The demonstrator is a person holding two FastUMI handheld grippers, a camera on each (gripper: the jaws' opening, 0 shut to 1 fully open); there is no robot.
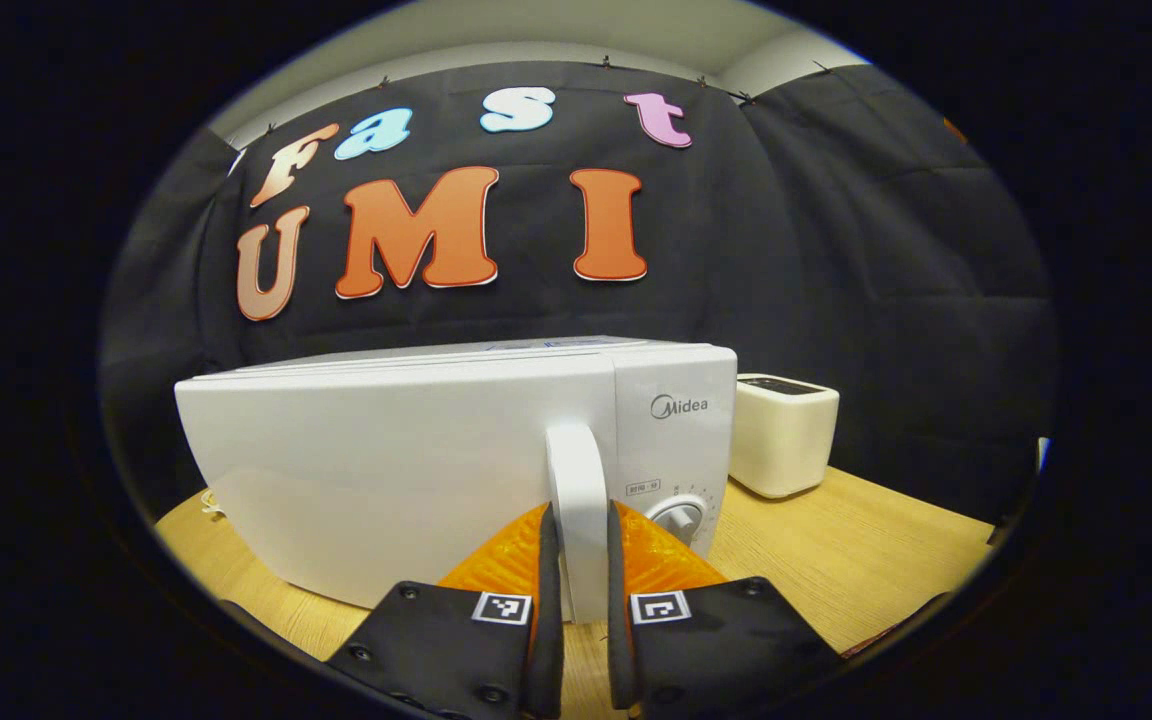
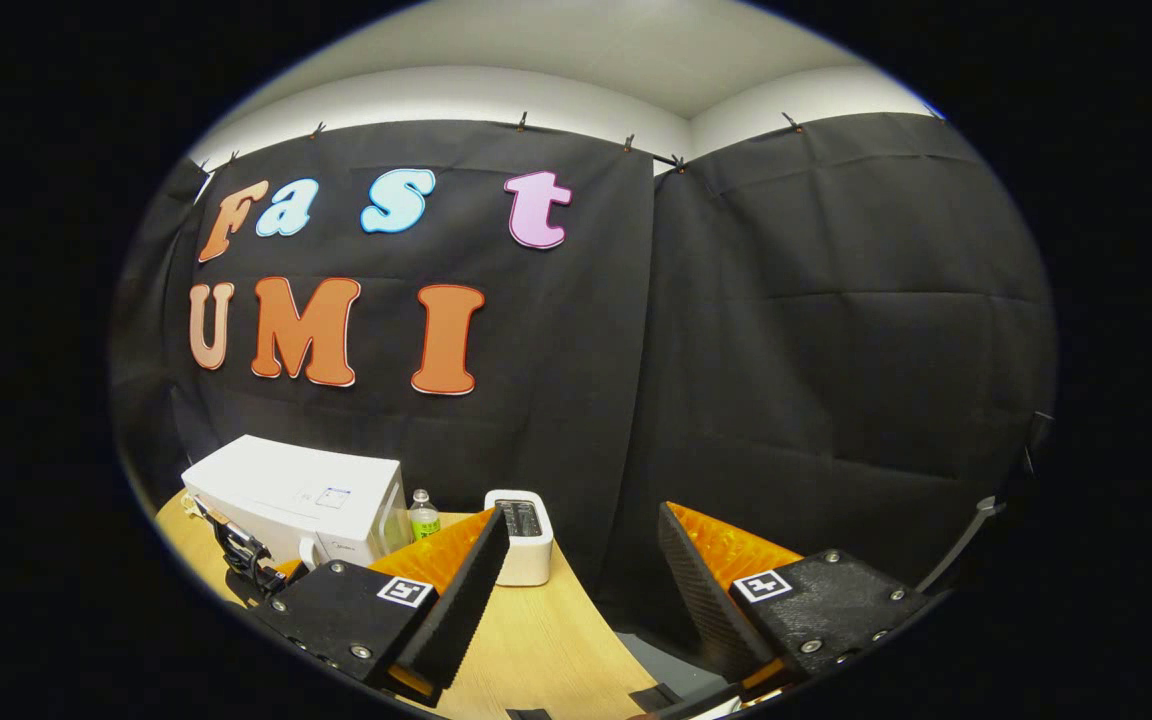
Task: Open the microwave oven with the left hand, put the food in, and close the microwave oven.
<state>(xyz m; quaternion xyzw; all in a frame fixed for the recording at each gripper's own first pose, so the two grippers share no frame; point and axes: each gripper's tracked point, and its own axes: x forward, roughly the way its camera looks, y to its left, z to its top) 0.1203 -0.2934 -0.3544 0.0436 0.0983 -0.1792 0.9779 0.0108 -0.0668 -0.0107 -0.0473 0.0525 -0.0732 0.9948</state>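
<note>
Gripping: left gripper (image 1: 577, 570) clenched on the door handle (image 1: 576, 500), one finger each side.
Microwave (image 1: 416, 470): on the table (image 1: 866, 540), door shut.
Right gripper (image 2: 576, 590): released, holding nothing.
Food: not identifiable.
Remaining: judged all steps, starting with opening.
</note>
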